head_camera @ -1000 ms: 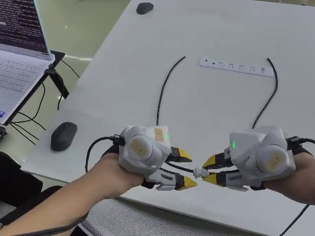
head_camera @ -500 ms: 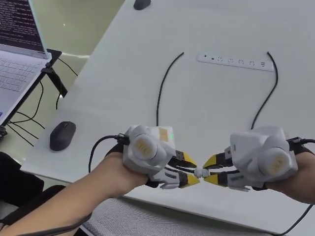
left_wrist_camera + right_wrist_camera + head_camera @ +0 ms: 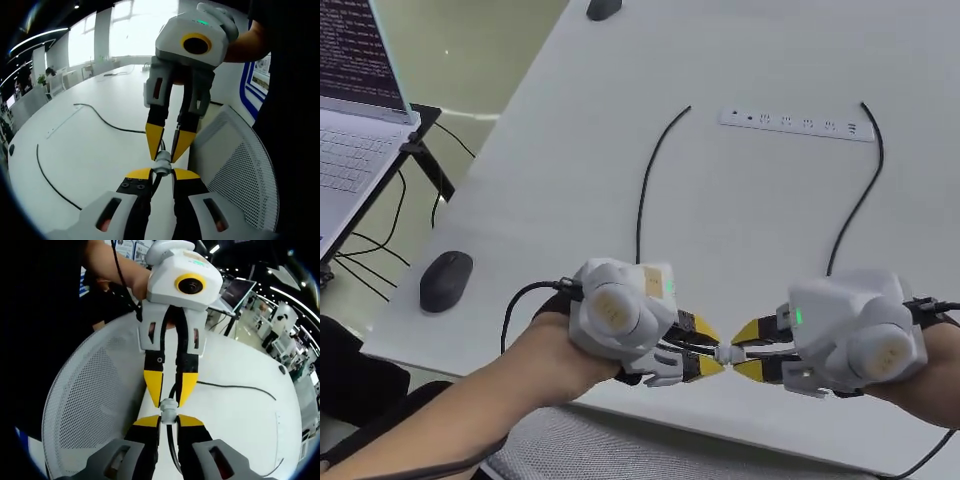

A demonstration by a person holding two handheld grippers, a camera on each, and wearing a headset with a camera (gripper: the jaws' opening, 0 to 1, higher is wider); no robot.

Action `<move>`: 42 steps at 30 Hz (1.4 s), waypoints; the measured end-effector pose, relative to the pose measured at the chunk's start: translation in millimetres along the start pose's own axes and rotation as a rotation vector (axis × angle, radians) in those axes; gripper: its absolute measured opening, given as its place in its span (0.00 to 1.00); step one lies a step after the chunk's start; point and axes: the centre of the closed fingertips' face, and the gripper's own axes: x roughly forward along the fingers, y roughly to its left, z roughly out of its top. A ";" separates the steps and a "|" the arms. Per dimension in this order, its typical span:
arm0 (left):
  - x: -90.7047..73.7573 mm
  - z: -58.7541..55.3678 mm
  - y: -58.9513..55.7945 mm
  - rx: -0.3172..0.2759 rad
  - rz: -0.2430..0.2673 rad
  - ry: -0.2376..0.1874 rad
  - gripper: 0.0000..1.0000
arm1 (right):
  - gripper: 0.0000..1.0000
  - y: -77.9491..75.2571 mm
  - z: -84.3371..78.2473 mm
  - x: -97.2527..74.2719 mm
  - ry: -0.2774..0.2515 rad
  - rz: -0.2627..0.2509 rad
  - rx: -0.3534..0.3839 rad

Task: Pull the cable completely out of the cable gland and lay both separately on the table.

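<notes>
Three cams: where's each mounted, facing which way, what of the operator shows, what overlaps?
Head view: on the headset, facing forward-down at the white table; both forearms show, holding left gripper and right gripper tip to tip at the cable gland.
Left gripper view: on the left gripper, facing the right gripper; forearm and dark clothing behind.
Right gripper view: on the right gripper, facing the left gripper; an arm behind.
Shared: cable gland, table and mesh chair in all three.
</notes>
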 end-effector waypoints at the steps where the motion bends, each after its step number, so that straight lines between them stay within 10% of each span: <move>1: -0.4 0.2 0.3 0.001 0.000 -0.001 0.15 | 0.08 -0.9 1.0 -0.1 -0.006 -0.006 0.005; 13: -3.3 2.2 -1.4 0.009 -0.011 0.004 0.15 | 0.10 -0.8 5.3 -4.6 -0.074 0.006 0.143; 23: -5.8 5.0 -4.1 0.022 -0.008 -0.008 0.15 | 0.17 0.2 -2.5 -18.5 -0.248 0.217 0.610; 30: -6.7 5.0 -6.5 0.036 -0.014 -0.001 0.14 | 0.12 -3.3 9.7 -20.7 -0.362 0.333 0.769; 42: -9.4 5.3 -6.8 0.032 -0.011 -0.005 0.14 | 0.10 5.3 13.6 -14.2 -0.391 0.425 0.831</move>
